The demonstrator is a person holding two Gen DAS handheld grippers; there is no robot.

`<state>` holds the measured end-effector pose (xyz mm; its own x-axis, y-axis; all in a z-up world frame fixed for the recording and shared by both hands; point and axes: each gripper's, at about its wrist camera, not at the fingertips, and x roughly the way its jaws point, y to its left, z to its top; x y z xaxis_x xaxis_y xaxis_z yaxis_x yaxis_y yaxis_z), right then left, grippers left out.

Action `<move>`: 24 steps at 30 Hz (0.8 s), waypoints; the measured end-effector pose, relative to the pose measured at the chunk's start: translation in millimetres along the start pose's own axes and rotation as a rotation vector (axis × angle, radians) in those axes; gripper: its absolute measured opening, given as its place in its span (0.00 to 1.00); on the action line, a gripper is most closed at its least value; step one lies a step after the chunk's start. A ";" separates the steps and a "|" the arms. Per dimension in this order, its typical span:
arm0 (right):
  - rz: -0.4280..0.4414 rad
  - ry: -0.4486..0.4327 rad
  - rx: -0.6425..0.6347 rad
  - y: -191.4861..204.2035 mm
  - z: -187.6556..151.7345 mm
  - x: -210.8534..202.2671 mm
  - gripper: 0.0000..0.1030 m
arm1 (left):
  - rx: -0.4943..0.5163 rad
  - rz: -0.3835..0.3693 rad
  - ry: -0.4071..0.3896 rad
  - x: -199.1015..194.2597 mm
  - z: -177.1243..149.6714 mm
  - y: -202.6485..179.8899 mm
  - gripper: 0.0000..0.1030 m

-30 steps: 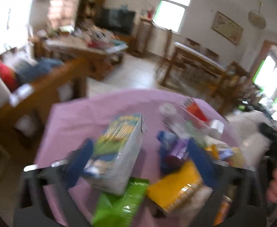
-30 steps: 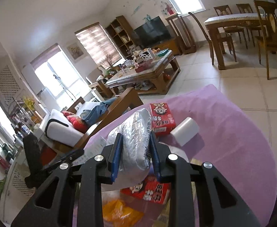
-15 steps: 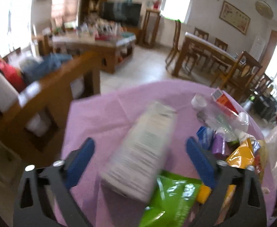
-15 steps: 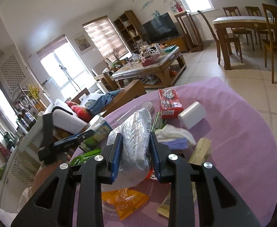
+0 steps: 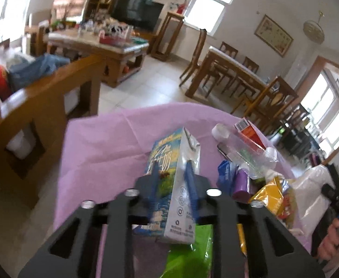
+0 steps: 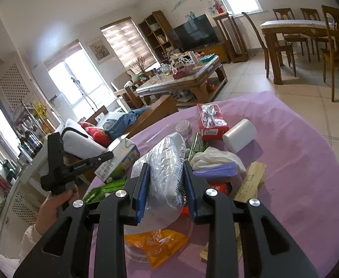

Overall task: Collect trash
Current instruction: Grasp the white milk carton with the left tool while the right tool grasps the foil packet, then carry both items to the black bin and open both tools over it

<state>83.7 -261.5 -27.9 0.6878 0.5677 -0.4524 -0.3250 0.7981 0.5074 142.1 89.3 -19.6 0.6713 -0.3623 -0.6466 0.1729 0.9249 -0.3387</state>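
Milk carton (image 5: 173, 180) sitting pinched between the left claw (image 5: 171, 171) closing tight on it, silver foil bag (image 6: 167, 173) being squeezed by the right claw (image 6: 166, 178), wrappers lying beneath both, purple counter (image 6: 297, 162) stretching ahead.

green packet (image 5: 188, 252) bottom cut off

Blue-green printed milk carton (image 5: 171, 180), crinkled silver bag (image 6: 167, 173), lilac tablecloth (image 6: 297, 162), perhaps red-and-white snack box (image 6: 211, 121).

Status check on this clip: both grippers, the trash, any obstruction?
Left gripper shut on milk carton. Right gripper shut on silver foil bag. More litter on purple tablecloth; nothing blocking.
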 end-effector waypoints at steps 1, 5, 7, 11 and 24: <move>0.004 -0.005 0.004 -1.1 0.8 -3.0 0.28 | 0.019 0.008 0.008 -0.5 1.7 -4.3 0.17; 0.015 -0.020 -0.006 -1.3 -0.8 -15.7 0.28 | 0.101 0.063 0.045 2.4 1.2 -21.5 0.33; 0.024 -0.019 -0.011 0.6 -3.4 -19.9 0.28 | 0.140 0.113 0.068 7.0 -1.3 -30.2 0.78; 0.022 -0.015 -0.022 -0.6 -8.5 -25.8 0.28 | 0.218 0.173 0.089 18.5 -7.1 -44.1 0.79; 0.010 -0.016 -0.005 -9.9 -13.2 -30.1 0.28 | 0.058 0.000 0.030 -0.2 -6.5 -27.1 0.41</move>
<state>57.7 -283.8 -28.9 0.6946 0.5725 -0.4356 -0.3355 0.7934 0.5079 132.6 63.5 -14.7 0.6497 -0.3648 -0.6669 0.2147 0.9297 -0.2993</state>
